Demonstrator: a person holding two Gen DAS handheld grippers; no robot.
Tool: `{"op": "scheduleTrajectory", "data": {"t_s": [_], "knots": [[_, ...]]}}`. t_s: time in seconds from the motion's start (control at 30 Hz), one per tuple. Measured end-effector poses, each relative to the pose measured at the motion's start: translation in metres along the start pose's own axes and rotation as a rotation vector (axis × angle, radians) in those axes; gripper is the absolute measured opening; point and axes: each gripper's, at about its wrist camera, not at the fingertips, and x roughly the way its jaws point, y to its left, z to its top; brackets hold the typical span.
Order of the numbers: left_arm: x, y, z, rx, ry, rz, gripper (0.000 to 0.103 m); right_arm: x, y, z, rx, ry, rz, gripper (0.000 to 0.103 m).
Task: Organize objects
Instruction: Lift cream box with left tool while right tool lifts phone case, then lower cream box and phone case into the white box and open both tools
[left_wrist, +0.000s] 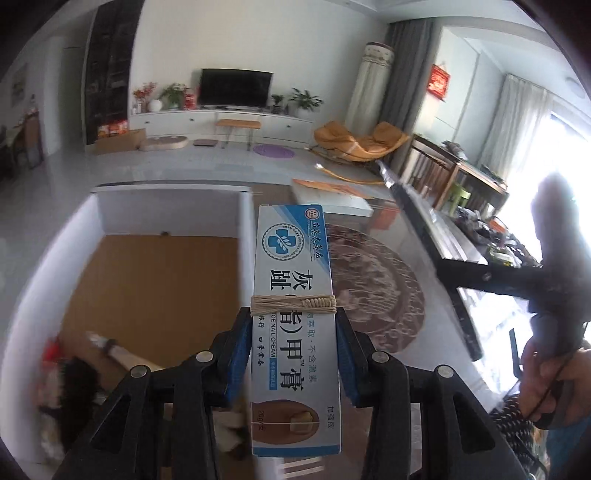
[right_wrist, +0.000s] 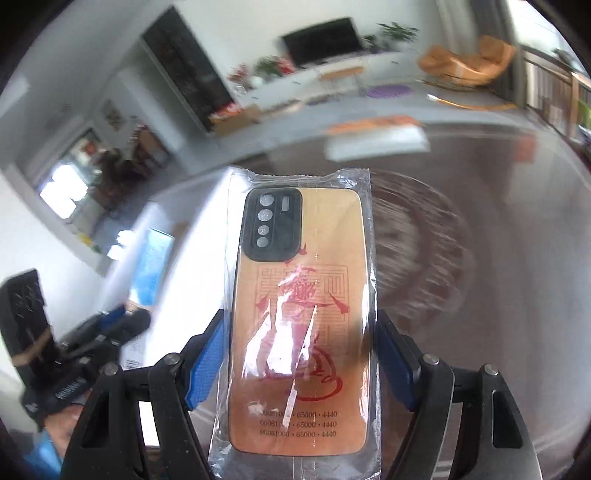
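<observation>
A glossy table with a round brown pattern carries a white-walled box with a tan floor on its left side and a flat white and orange box at its far edge.

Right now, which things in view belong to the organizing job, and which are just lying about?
Job: cream box in left gripper; phone case in right gripper; open box.
Lying about: TV, orange chair, plants.

Bright window glare right; motion blur, fisheye edges.
</observation>
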Motion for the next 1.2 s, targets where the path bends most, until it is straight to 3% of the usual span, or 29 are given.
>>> {"op": "scheduleTrajectory", "data": {"t_s": [0.1,0.2,0.37,0.4,0.43,0.53,0.7,0.83,0.93,1.2], "knots": [[-0.009,0.065,-0.007,-0.062,0.02,0.167,0.042,0.026,0.079,0.016,-0.07,0.021,0.144,0.075],[-0.007,0.123,-0.02,-0.138,0.089,0.286,0.042,0.063,0.146,0.013,-0.139,0.079,0.232,0.075],[0.007,0.173,-0.043,-0.242,0.213,0.397,0.048,0.14,0.208,-0.009,-0.276,0.194,0.166,0.076],[0.008,0.177,-0.046,-0.257,0.217,0.403,0.059,0.158,0.215,-0.016,-0.298,0.238,0.139,0.076],[0.008,0.179,-0.048,-0.268,0.213,0.409,0.074,0.171,0.216,-0.024,-0.31,0.274,0.126,0.076],[0.003,0.172,-0.05,-0.251,0.172,0.452,0.087,0.187,0.212,-0.042,-0.324,0.336,0.12,0.077],[-0.005,0.145,-0.037,-0.172,0.146,0.508,0.088,0.16,0.195,-0.023,-0.335,0.263,0.069,0.087],[-0.019,0.13,-0.024,-0.247,0.137,0.533,0.088,0.129,0.194,0.006,-0.387,0.193,-0.009,0.095],[-0.026,0.117,-0.023,-0.267,0.16,0.583,0.088,0.114,0.195,0.006,-0.44,0.176,-0.07,0.096],[-0.033,0.093,-0.024,-0.212,0.188,0.604,0.088,0.113,0.191,-0.018,-0.528,0.201,-0.146,0.096]]}}
